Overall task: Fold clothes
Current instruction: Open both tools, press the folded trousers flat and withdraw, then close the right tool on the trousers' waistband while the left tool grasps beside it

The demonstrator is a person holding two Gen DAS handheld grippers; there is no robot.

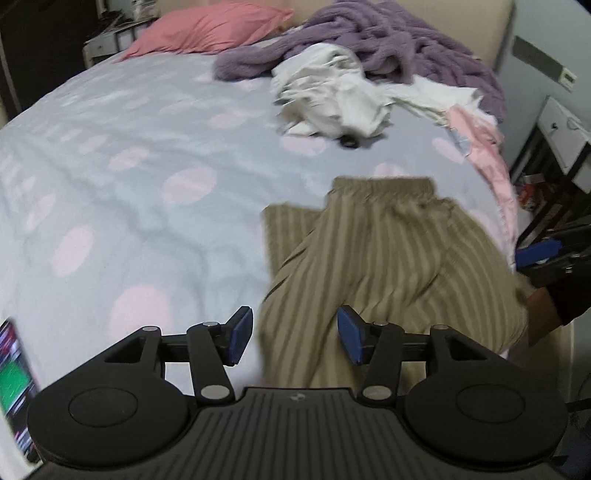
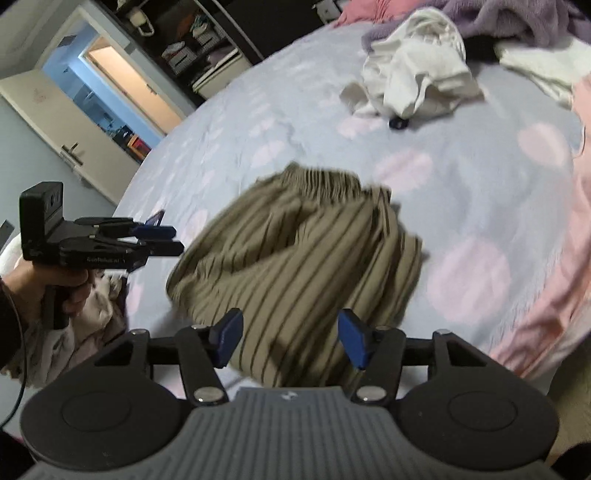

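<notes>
An olive striped garment lies bunched on the bed near its front edge, elastic waistband towards the far side. My left gripper hovers open over the garment's left edge with nothing between its blue pads. My right gripper is also open, just above the near part of the same garment. In the right wrist view a hand holds the left gripper to the left of the garment. At the right edge of the left wrist view, a blue finger of the right gripper shows.
The bed has a pale blue sheet with pink dots. At its far side lie a crumpled white clothes pile, a purple blanket and a pink pillow. Pink fabric hangs off the right edge. A small black object sits by the white pile.
</notes>
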